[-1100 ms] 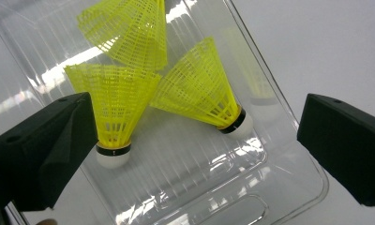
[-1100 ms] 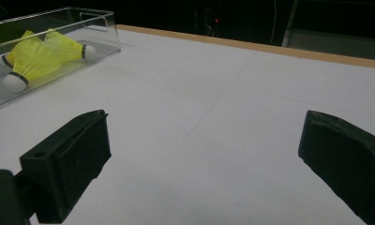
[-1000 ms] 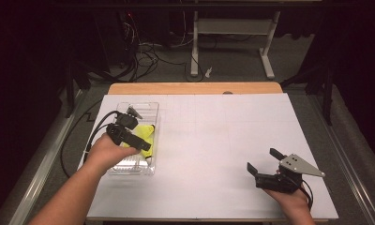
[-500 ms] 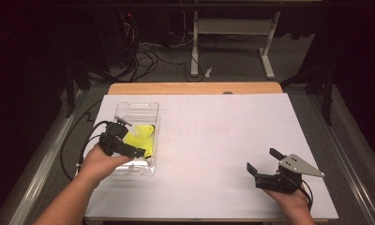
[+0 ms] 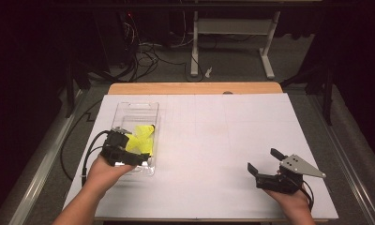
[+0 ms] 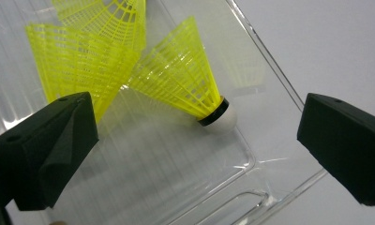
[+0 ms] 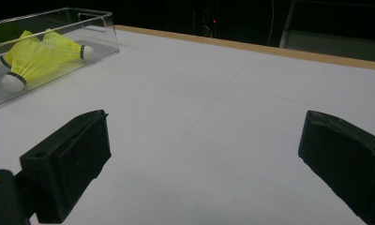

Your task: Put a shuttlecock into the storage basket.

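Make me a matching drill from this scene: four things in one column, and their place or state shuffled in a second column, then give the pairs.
Things
1. yellow plastic shuttlecocks
2. clear plastic rectangular tray
3. left tongs
4. right tongs

Places or states
A. open over bare white paper at the table's near right
B. lying inside the container
C. open at the tray's near end, jaws either side of a white cork tip
D. resting on the left part of the white sheet

Pairs: 1-B, 2-D, 3-C, 4-A
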Available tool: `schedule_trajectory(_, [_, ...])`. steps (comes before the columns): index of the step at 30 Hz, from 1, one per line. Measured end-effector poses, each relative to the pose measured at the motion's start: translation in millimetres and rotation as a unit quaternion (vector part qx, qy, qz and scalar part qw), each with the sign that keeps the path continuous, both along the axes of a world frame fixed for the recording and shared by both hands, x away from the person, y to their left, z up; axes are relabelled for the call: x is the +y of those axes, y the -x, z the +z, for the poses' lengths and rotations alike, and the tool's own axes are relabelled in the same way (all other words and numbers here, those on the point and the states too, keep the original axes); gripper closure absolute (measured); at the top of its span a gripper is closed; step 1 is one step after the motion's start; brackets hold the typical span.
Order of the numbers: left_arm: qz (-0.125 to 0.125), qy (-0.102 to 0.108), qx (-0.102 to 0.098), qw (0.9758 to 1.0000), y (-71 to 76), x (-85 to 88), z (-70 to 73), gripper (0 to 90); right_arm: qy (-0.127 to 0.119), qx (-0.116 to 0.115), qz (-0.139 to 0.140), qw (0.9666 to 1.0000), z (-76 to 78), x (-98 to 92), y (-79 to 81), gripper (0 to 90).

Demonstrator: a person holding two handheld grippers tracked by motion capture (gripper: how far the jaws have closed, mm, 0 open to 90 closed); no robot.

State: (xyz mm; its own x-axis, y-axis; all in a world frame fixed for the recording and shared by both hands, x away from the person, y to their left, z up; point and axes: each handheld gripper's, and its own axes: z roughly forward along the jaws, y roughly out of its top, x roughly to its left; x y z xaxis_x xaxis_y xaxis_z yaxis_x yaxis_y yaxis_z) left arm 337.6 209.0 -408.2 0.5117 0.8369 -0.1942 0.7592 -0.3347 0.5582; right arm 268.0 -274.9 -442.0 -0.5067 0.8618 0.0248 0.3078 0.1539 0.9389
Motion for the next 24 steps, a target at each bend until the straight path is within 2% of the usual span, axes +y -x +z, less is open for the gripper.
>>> schedule_trajectory(4, [0.001,0.003,-0.024,0.9997,5.6,1.4,-4.9,0.4,0.002,0.000,0.001,1.0000,-0.5,1.1,-0.2,3.0])
schedule_trajectory(7, [0.001,0.014,-0.044,0.9989,10.7,2.8,-6.6,0.4,0.003,0.002,0.002,1.0000,-1.4,1.5,-0.9,3.0])
schedule_trajectory(12, [0.001,0.033,-0.079,0.9964,20.4,1.2,-12.4,0.4,0.005,0.004,0.004,1.0000,-2.4,1.7,-1.5,2.9])
schedule_trajectory(14, [0.000,0.034,-0.099,0.9945,24.0,0.9,-13.1,0.4,0.001,0.003,0.004,1.0000,-2.0,1.1,-1.3,2.9])
schedule_trajectory(16, [-0.007,0.050,-0.112,0.9925,26.5,1.9,-12.8,0.6,0.000,0.002,0.003,1.0000,-1.3,-0.3,-1.1,2.9])
schedule_trajectory(20, [-0.011,0.061,-0.144,0.9877,33.8,2.6,-11.4,0.6,0.002,0.006,-0.002,1.0000,-2.3,-0.7,-1.5,2.9])
schedule_trajectory(24, [-0.014,0.063,-0.181,0.9813,42.9,4.1,-9.2,0.4,0.002,0.006,-0.006,1.0000,-2.0,-0.7,-1.0,2.9])
